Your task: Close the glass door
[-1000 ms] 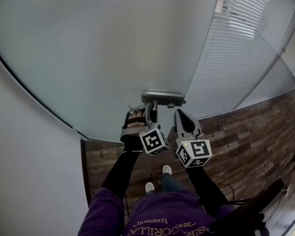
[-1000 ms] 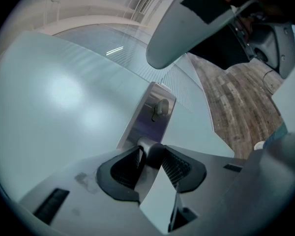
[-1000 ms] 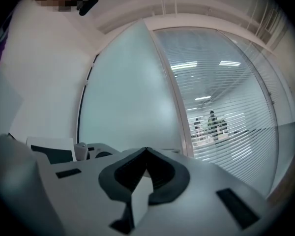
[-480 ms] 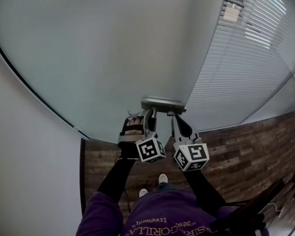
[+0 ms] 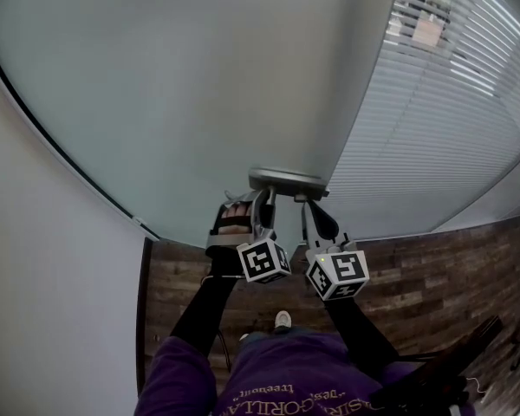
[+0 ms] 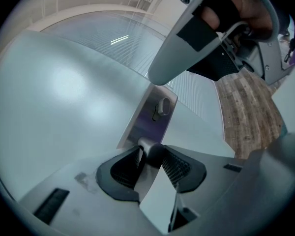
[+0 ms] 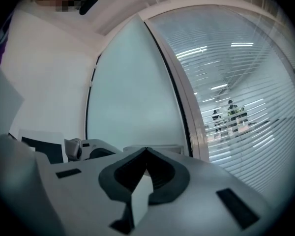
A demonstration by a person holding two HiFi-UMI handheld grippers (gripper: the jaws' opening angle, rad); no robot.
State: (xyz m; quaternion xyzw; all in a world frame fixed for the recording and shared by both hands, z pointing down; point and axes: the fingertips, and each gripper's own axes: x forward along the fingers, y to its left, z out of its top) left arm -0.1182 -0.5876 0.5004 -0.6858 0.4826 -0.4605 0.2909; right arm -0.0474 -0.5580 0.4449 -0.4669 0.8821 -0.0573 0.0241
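- Glass door (image 5: 199,85): frosted full-height panel, filling the upper head view. It is likely heavy, stiff and breakable, and swings on hinges, so it probably wants a steady push or pull, not a jerk.
- Door handle (image 5: 286,180): metal, at the door's free edge, with a lock plate (image 6: 155,114) behind it. Smooth metal could slip, so this is the best place to hold.
- Left gripper (image 5: 263,201): jaws closed around the handle's round neck, with the pads set fairly wide on it.
- Right gripper (image 5: 312,208): just beside the handle, jaws closed together, holding nothing.
- Blinds partition (image 5: 442,120) meets the door's edge on the right.
- White wall (image 5: 43,276) is close on the left.
- Wood floor (image 5: 433,267) shows bare where visible.
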